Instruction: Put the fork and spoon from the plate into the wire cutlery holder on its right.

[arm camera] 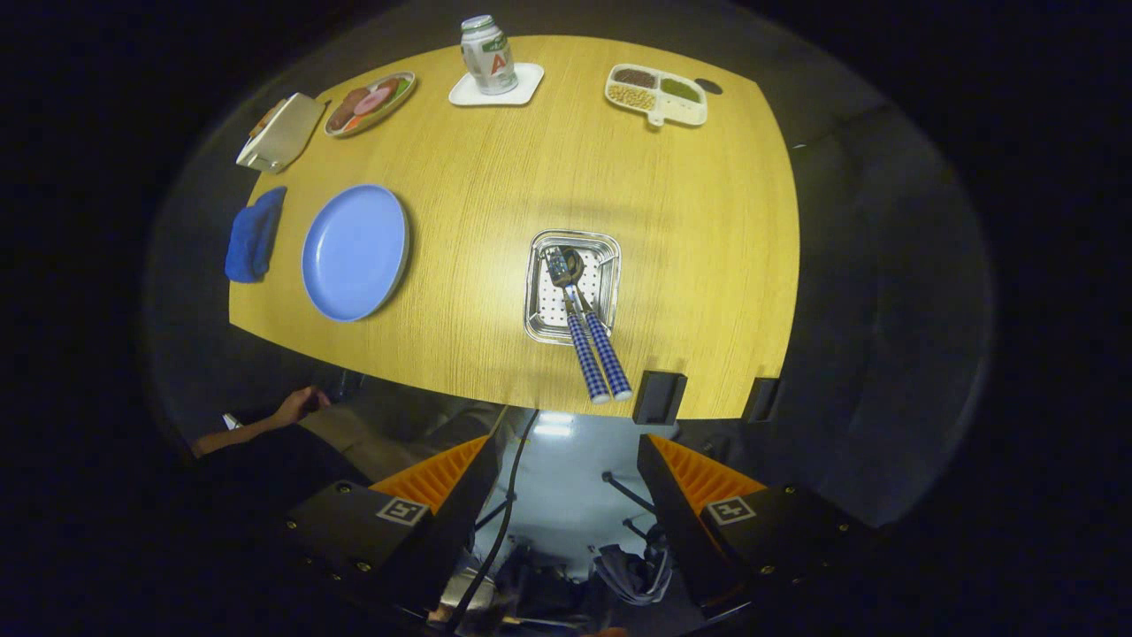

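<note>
I look down on a wooden table from high above. A fork (581, 341) and a spoon (605, 343) with blue checked handles stand side by side in the square wire cutlery holder (610, 274), heads down, handles leaning toward me. The round blue plate (355, 252) lies bare to the holder's left. My gripper (566, 464) is open, well above and short of the table's near edge, with nothing between its fingers (442, 478).
A folded blue cloth (255, 234) lies left of the plate. At the far side are a food plate (370, 102), a bottle (487, 55) on a white coaster, a divided snack tray (656, 95) and a tan box (281, 133). A person's hand (296, 407) is below the table's near-left edge.
</note>
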Demonstrator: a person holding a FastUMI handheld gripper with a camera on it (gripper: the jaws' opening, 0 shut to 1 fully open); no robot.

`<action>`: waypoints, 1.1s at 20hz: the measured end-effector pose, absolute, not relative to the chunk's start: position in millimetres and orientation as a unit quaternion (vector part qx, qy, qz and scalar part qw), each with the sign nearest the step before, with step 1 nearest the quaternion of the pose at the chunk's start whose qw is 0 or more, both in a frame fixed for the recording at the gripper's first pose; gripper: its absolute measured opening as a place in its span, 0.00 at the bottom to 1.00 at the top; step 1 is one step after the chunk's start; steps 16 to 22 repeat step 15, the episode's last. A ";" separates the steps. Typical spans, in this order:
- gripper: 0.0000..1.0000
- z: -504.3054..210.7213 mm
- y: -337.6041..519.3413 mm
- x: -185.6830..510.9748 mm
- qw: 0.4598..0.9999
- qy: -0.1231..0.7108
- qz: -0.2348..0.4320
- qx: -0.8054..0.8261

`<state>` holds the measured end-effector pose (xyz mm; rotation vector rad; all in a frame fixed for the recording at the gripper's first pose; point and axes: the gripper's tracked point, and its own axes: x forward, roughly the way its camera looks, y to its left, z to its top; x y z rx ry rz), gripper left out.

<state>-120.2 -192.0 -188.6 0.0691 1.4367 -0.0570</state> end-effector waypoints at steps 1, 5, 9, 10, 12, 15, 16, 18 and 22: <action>0.98 -183.7 -190.2 -119.7 0.778 0.625 -0.044 0.041; 0.98 -149.6 -197.4 -82.8 0.919 0.367 -0.129 0.068; 0.97 -93.3 -193.3 -89.1 0.966 0.161 -0.192 0.066; 0.97 -82.7 -190.9 -94.2 0.971 0.121 -0.200 0.057; 0.97 -67.4 -185.1 -102.9 0.975 0.063 -0.213 0.008; 0.97 -40.7 -183.6 -115.7 0.971 0.000 -0.221 -0.095; 0.97 -40.7 -183.6 -115.7 0.971 0.000 -0.221 -0.095; 0.97 -40.7 -183.6 -115.7 0.971 0.000 -0.221 -0.095; 0.97 -40.7 -183.6 -115.7 0.971 0.000 -0.221 -0.095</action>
